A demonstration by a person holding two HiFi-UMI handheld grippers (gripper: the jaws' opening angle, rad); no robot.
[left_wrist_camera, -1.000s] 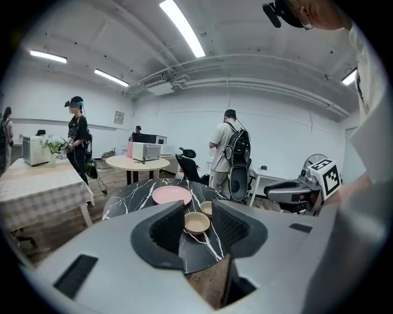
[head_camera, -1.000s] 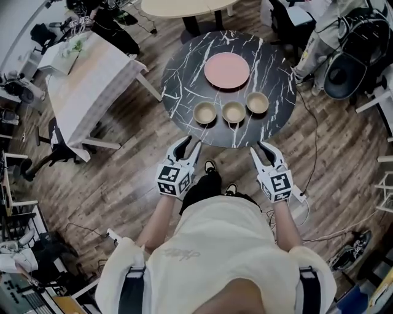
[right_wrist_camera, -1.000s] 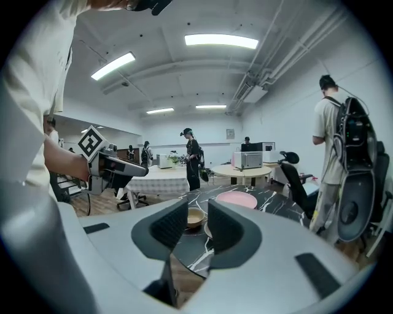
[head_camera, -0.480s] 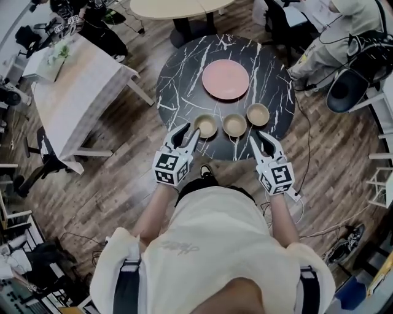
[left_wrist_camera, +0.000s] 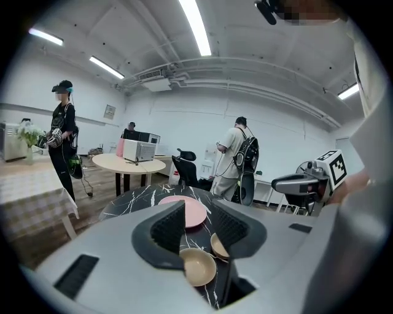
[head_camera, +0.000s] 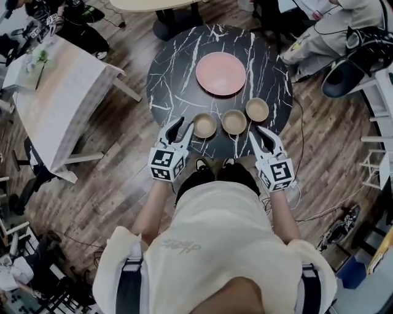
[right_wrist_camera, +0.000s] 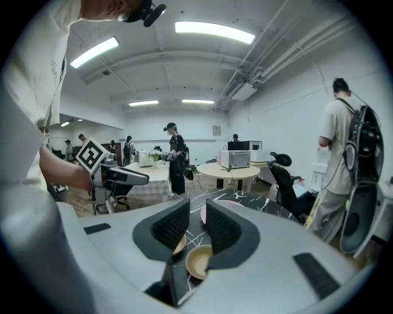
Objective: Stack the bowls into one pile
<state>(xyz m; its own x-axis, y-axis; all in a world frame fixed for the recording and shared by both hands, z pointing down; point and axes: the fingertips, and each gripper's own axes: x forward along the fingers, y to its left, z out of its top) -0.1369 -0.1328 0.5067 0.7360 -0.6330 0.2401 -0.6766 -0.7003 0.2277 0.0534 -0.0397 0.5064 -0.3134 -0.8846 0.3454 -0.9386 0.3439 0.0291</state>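
Note:
Three tan bowls stand in a row near the front edge of the round black marble table (head_camera: 172, 73): the left bowl (head_camera: 204, 126), the middle bowl (head_camera: 234, 122) and the right bowl (head_camera: 257, 110). Behind them lies a pink plate (head_camera: 221, 73). My left gripper (head_camera: 182, 127) hovers at the table's edge just left of the left bowl, open and empty; the left gripper view shows that bowl (left_wrist_camera: 199, 267) low ahead of the gripper (left_wrist_camera: 196, 208). My right gripper (head_camera: 263, 136) is at the edge, just below the right bowl. Its jaws are closing with nothing between them (right_wrist_camera: 196, 211).
A white-clothed table (head_camera: 55, 92) stands to the left, and a light round table (head_camera: 153, 5) is behind the marble one. Seated people and a dark bag (head_camera: 344, 73) are at the right. Cables run over the wooden floor (head_camera: 319, 184). Other people stand further back.
Both grippers have moved forward from over the floor to the near edge of the marble table. The bowls and the plate have not moved.

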